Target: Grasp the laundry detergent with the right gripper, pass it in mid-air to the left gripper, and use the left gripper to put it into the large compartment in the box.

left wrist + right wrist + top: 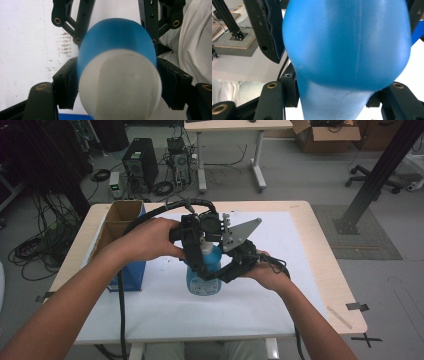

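At the centre of the high view, a translucent blue plastic bottle with a white cap (204, 277) stands upright on the white sheet covering the light wooden table (320, 245). A person's forearms enter from the bottom corners of the frame and meet over the bottle. The left gripper (196, 254), black with a thick cable looping back toward the upper left, comes down on the bottle's top; in the left gripper view its black jaws sit on either side of the white cap (120, 85), the pads touching or all but touching it, so it appears to be gripping the cap. The right gripper (231, 269), carrying a grey three-cornered plate, reaches in from the right of the frame and is clamped on the bottle's blue body; in the right gripper view the blue wall (347, 45) bulges between the jaws and the pads press into its sides. The bottle looks part full of liquid, so it is probably moderately heavy and bottom-weighted. Its smooth, rounded wall is likely slippery and may give a little under pressure, so the best hold is low on the body, below the shoulder. The cap is stiffer and narrower, good for a twist. An open brown cardboard box with blue sides (122, 237) stands to the left of the bottle.
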